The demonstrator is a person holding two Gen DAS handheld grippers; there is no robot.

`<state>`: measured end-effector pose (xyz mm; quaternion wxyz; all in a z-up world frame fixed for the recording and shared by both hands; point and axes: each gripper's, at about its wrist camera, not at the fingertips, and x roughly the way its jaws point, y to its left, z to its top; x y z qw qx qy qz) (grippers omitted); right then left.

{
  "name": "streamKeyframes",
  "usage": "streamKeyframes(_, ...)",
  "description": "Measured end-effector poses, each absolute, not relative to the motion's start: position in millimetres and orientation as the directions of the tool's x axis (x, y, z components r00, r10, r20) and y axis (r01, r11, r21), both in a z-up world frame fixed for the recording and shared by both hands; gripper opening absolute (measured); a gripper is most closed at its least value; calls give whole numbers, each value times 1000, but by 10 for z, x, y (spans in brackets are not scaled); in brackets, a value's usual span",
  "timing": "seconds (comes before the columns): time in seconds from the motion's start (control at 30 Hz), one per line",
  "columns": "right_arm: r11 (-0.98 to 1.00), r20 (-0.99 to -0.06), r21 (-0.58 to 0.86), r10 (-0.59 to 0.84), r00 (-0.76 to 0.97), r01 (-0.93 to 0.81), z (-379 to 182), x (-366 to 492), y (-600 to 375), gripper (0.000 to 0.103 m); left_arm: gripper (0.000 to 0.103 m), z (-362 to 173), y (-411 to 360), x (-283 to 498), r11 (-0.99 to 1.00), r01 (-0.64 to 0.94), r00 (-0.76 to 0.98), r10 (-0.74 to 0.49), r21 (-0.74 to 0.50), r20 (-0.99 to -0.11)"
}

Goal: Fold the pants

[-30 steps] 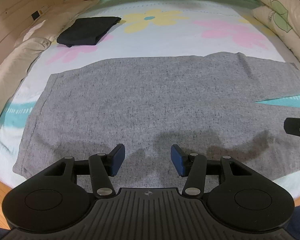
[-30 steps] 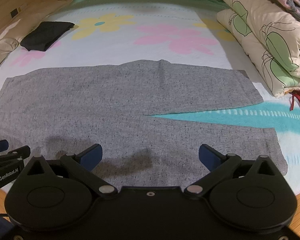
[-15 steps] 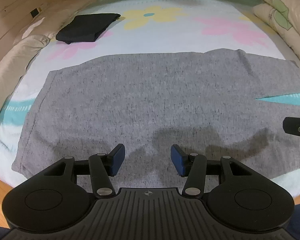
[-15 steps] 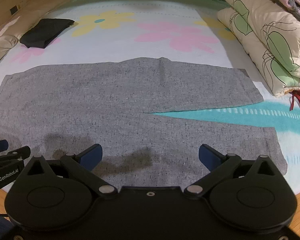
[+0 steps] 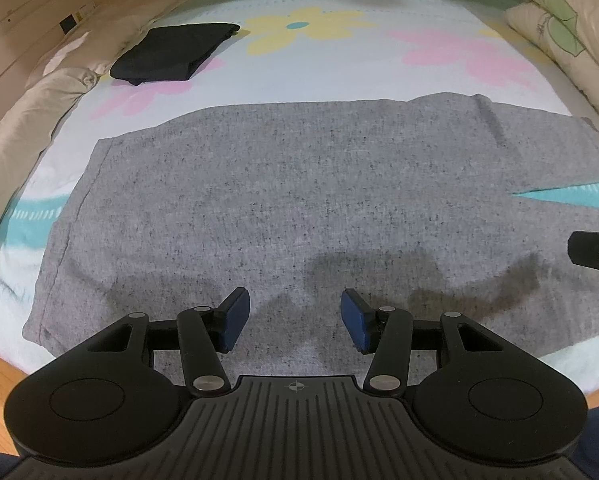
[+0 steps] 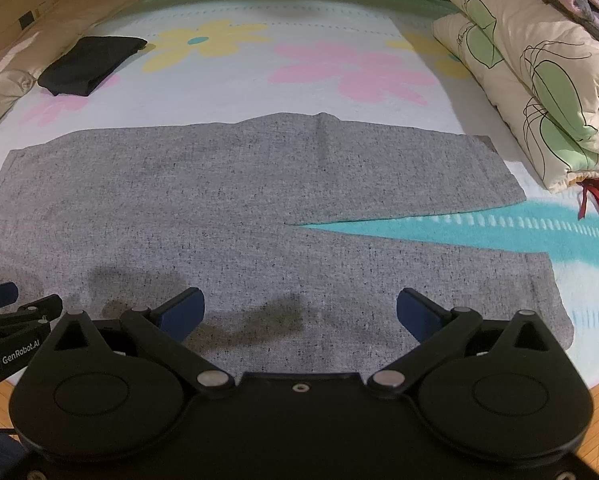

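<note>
— Flowered bedsheet (image 6: 339,80) fills the background; grey pants (image 6: 227,200) lie flat across mid-frame, legs toward the right.
— Both jaws apart, holding nothing?
— Yes. Left gripper (image 5: 295,316) and right gripper (image 6: 299,312) should pinch the near edge evenly.
— Changes?
— Both views sit slightly closer to the fabric than a second ago.

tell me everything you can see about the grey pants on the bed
The grey pants look like a heathered, speckled knit. They lie flat and unfolded across the floral bed sheet, waistband end to the left, two legs running right with a narrow wedge of sheet showing between them. A hem line runs along the left edge, and a small crease sits at the far edge. The near edge lies by the bed's front edge. Both tools hover open above them; neither is gripping the fabric.
</note>
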<state>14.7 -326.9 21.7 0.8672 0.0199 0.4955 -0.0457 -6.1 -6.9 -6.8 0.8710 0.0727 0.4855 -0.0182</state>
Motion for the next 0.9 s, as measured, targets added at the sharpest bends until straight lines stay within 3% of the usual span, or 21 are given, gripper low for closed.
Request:
streamKeyframes(0.47, 994, -852, -30, -81, 517, 106, 230, 144, -3251, 102, 49, -58, -74, -70, 985, 108, 518, 59, 134, -853)
streamKeyframes(0.9, 984, -815, -75, -153, 558, 161, 271, 132, -3243, 101, 46, 2, -71, -87, 987, 140, 533, -11, 75, -846)
